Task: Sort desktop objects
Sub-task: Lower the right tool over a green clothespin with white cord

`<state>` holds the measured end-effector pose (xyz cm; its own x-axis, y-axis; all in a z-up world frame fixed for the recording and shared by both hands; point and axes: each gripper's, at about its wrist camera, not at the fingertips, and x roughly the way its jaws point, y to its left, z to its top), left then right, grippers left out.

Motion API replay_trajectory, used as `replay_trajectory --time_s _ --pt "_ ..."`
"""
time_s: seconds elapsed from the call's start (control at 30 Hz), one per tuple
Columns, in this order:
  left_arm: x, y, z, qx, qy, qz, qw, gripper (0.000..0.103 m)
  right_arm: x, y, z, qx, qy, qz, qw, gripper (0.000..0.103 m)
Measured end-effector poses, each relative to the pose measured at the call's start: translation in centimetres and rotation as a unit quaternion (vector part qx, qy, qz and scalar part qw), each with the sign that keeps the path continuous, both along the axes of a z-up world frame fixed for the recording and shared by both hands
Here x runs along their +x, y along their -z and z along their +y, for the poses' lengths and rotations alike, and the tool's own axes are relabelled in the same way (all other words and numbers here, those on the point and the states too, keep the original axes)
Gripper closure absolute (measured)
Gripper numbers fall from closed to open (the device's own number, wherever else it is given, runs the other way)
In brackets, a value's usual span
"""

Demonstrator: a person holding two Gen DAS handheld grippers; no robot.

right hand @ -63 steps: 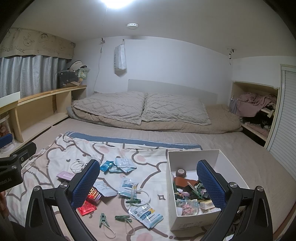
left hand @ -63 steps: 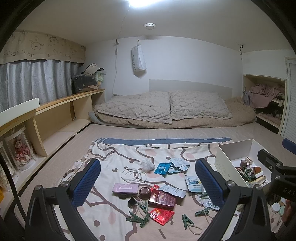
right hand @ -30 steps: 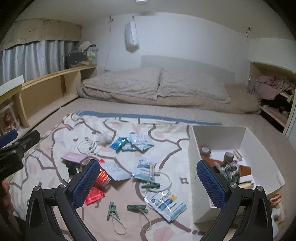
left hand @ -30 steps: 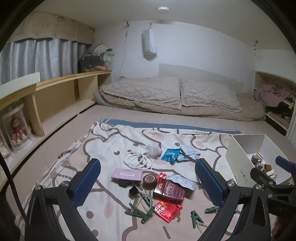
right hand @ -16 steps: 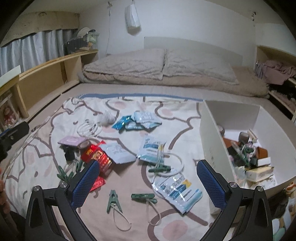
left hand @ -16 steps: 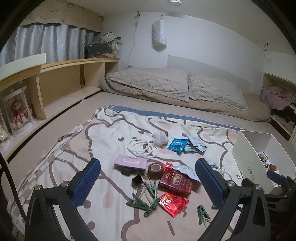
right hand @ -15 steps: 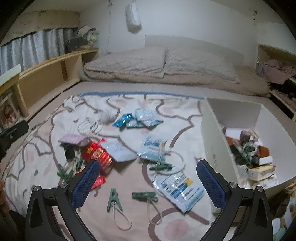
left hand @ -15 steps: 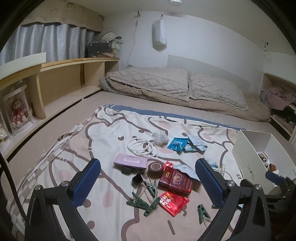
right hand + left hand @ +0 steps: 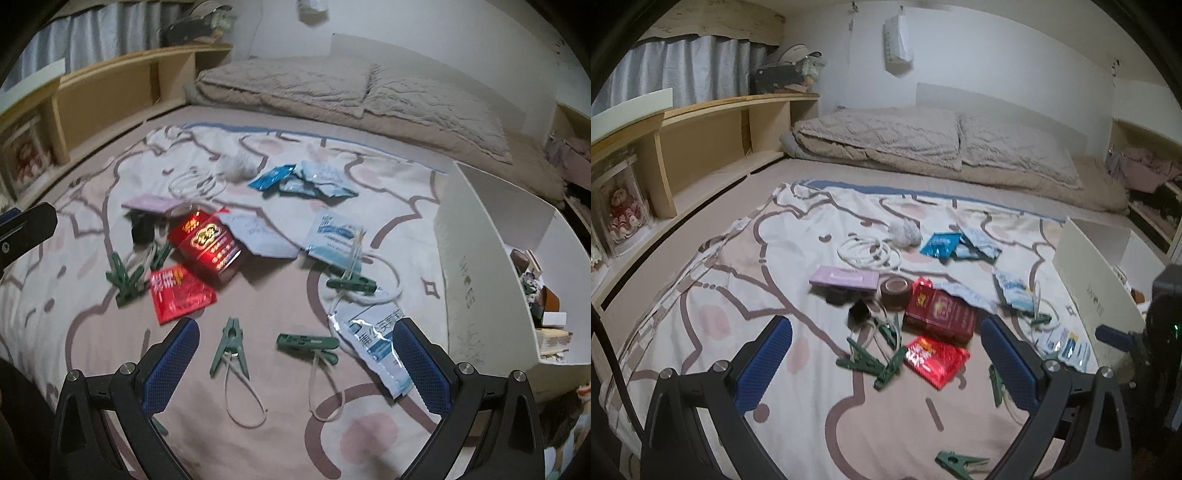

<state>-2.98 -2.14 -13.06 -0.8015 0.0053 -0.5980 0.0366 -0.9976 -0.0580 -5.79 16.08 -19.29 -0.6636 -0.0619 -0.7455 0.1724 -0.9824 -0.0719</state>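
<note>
Small items lie scattered on a patterned sheet [image 9: 746, 295]. My left gripper [image 9: 886, 362] is open and empty, above green clothes pegs [image 9: 875, 362] and a red packet [image 9: 934, 360]; a red box [image 9: 938, 314], brown tape roll [image 9: 895, 290] and purple card [image 9: 846, 277] lie beyond. My right gripper [image 9: 295, 354] is open and empty, over two green pegs [image 9: 229, 343] [image 9: 308, 343]; the red box [image 9: 205, 243], red packet [image 9: 181, 291] and blue-white sachets [image 9: 376, 347] lie around. The white box [image 9: 476, 266] stands at the right with several items inside.
White rings [image 9: 868, 253], a grey pompom [image 9: 905, 232] and blue sachets [image 9: 942, 243] lie farther back. Pillows and a duvet [image 9: 942, 147] lie at the back. A wooden shelf [image 9: 701, 147] runs along the left. The other gripper [image 9: 1145, 332] shows at the right of the left wrist view.
Both grippers have tilted down and moved closer to the scattered items, the right one leftwards over the green pegs. Both stay open and empty.
</note>
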Motion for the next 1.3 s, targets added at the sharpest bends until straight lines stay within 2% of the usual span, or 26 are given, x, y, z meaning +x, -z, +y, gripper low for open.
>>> replay_trajectory --time_s 0.5,0.9,1.1,1.3 --pt "1.6 2.7 1.7 -0.006 0.034 -0.045 0.9984 0.0 -0.8 2.7 -1.0 0.004 -0.059 -0.044 0.997 0.0" --pt "2.1 3.9 2.0 0.003 0.046 -0.066 0.9968 0.0 -4.7 3.9 -0.1 0.008 -0.01 -0.054 0.998 0.0" --pt "2.4 5.7 3.0 0.023 0.079 -0.11 0.9906 0.0 -6.4 5.2 0.5 0.025 0.005 -0.067 0.997 0.0" --pt "2.8 7.3 4.6 -0.019 0.091 -0.142 0.9856 0.0 -7.1 6.3 0.2 0.05 -0.01 -0.073 0.996 0.0"
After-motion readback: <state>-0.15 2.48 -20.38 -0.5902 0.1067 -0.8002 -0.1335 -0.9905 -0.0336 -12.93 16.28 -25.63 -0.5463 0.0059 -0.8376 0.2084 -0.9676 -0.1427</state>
